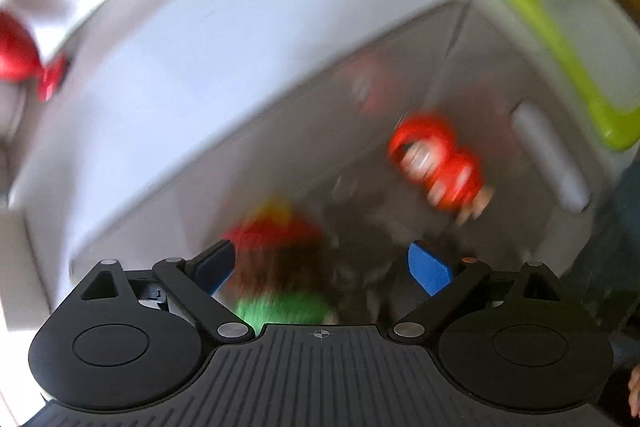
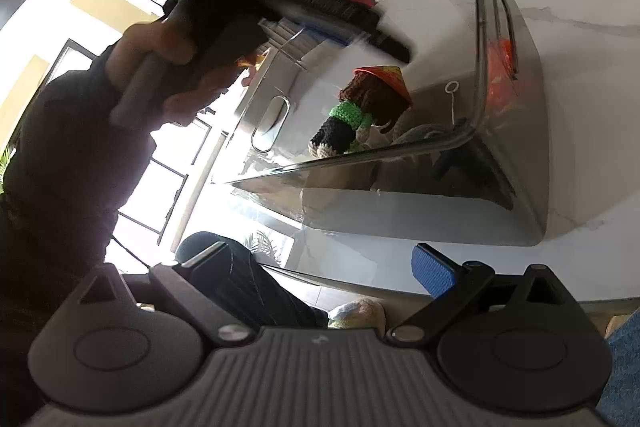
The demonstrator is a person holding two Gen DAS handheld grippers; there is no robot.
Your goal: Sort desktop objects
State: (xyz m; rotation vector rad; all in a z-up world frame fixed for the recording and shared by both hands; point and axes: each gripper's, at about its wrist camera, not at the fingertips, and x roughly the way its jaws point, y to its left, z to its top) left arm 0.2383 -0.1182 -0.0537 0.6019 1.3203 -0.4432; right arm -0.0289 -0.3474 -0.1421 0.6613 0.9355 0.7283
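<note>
A crocheted doll (image 2: 360,107) is seen inside the smooth, clear bin (image 2: 476,39) on the marble worktop (image 2: 580,7). The left claw (image 1: 320,267) is spread wide above it, nothing gripped. The right claw (image 2: 320,267) is held open, empty, near the bin's rim.

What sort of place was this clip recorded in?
Probably a home, not a lab. A clear storage bin holding a crocheted doll sits on a white marble-look table, with large bright windows behind.

Crocheted doll (image 2: 362,107) with red-yellow hat, brown hair, green top, smoky grey bin (image 2: 500,187)
</note>
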